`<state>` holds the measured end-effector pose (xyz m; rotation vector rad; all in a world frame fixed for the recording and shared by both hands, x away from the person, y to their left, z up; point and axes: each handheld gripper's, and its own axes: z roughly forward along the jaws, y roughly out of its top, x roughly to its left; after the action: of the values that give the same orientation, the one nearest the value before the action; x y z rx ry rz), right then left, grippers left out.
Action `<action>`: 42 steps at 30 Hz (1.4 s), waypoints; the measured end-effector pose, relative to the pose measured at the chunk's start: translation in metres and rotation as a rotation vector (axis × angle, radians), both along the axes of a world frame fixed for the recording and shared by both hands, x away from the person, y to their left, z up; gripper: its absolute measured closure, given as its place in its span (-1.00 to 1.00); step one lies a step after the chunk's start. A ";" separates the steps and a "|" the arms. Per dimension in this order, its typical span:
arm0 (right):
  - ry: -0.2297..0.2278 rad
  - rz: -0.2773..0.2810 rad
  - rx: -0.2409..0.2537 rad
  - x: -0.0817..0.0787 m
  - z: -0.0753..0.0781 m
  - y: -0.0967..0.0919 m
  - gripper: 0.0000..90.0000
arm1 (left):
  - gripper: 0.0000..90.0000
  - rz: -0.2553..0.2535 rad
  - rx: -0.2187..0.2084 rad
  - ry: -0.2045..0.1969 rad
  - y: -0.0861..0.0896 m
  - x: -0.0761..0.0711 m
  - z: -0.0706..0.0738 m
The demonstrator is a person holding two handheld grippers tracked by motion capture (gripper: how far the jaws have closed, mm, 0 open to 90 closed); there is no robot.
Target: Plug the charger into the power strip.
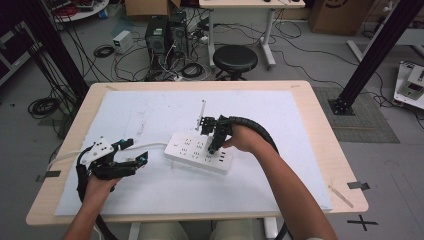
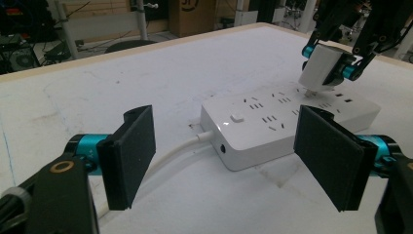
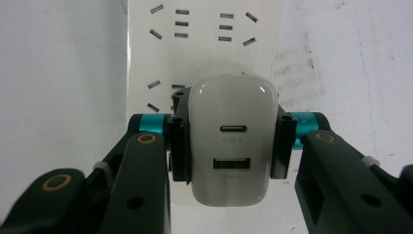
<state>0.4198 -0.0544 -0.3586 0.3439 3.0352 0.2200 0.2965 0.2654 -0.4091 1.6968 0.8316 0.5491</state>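
Observation:
A white power strip lies on the white mat, its cord running off to the left. My right gripper points down over the strip's right part, shut on a white USB charger whose two ports face the camera. In the left gripper view the charger hangs with its prongs at the strip's top face; whether they are in a socket I cannot tell. My left gripper rests on the mat left of the strip, open, its wide pads framing the strip's cord end with nothing between them.
The white mat covers most of the wooden table. A thin white stick stands behind the right gripper. A black stool, cables and computer boxes sit on the floor beyond the far edge.

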 end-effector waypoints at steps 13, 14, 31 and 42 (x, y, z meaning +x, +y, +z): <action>-0.013 -0.003 -0.123 -0.001 -0.005 0.023 0.40 | -0.48 -0.003 -0.014 -0.002 -0.002 0.001 -0.001; -0.008 -0.003 -0.119 0.000 -0.005 0.024 0.40 | -0.48 0.000 -0.012 -0.003 -0.001 0.000 -0.001; 0.037 -0.069 -0.105 0.005 -0.010 0.020 0.41 | -0.48 0.009 -0.024 -0.013 -0.003 0.001 -0.004; 0.042 -0.112 -0.048 0.006 -0.017 0.016 0.41 | -0.48 0.012 -0.026 -0.006 -0.004 0.001 -0.005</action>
<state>0.4255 -0.0386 -0.3756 0.5194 3.0443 0.1338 0.2974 0.2618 -0.4146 1.6663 0.8417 0.5489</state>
